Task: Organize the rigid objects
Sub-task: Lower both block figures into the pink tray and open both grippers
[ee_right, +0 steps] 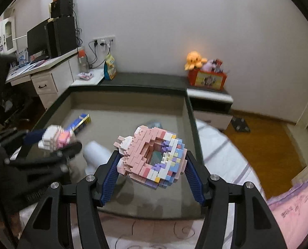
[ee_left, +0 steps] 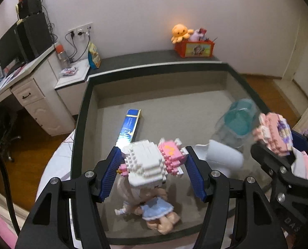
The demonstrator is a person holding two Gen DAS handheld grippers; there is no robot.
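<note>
Pastel block ring (ee_right: pixel 151 161) tilted, hole facing camera, clamped in right hand-held gripper (ee_right: pixel 151 166)

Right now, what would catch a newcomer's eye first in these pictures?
The two brick-built toys held over the grey tray: the left tongs grip a white and pink block figure, and the right tongs grip a pastel block ring. Below lie a doll and a blue box.

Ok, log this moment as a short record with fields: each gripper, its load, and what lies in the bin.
left gripper: shut on white and pink brick figure
right gripper: shut on pink and purple brick ring
bin: dark rim, grey floor
in bin: blue box, doll in blue dress, clear teal-lidded container, white object
</note>
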